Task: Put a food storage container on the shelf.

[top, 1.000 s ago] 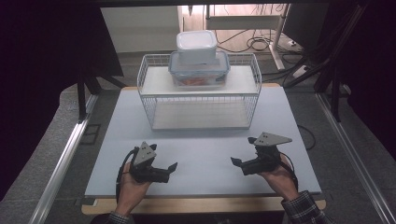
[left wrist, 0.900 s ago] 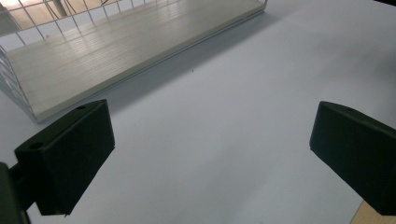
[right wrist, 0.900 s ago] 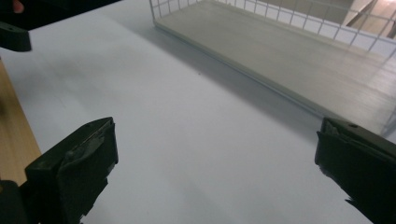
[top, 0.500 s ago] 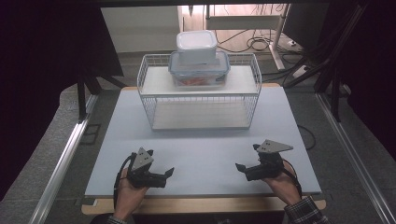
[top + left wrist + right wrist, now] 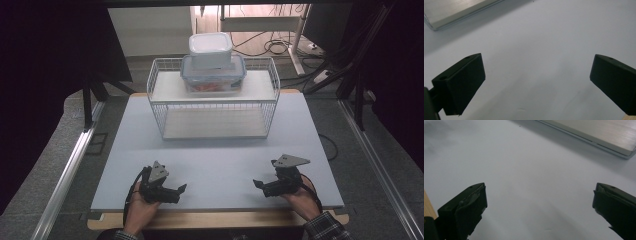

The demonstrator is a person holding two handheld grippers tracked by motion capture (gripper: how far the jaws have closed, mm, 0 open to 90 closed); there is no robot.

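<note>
Both grippers parked low at near edge of table (image 5: 215,165), empty. Left gripper (image 5: 181,189) near the near-left corner, jaws spread wide w/ nothing between, confirmed in left gripper view (image 5: 536,82): just bare white surface in the gap. Right gripper (image 5: 256,183) near the near-right corner, jaws likewise wide apart, right gripper view (image 5: 539,207) same story, plain tabletop between pads. Tips of both turned inward toward each other, well apart, roughly mirrored; prob. a neutral ready pose, jaws pre-opened so either can go straight in for a grab. Things nearest to hand: two stacked food boxes at far edge, mid-table, on top tier of a white wire rack (image 5: 215,107). Lower one, clear container (image 5: 213,76) w/ blue-rimmed clip lid, something red/orange inside, can't tell what. Upper one, smaller white container (image 5: 210,49), sitting square on the lower lid, touching it. Stacked prob. to save shelf space; flat lid makes a stable seat. Rack's lower tier bare. Both boxes well apart from the grippers, whole table depth between. Aluminium rail (image 5: 456,12) along table side seen at top of each gripper view. No brand, label or readable writing anywhere on boxes, rack or grippers at this res.
</note>
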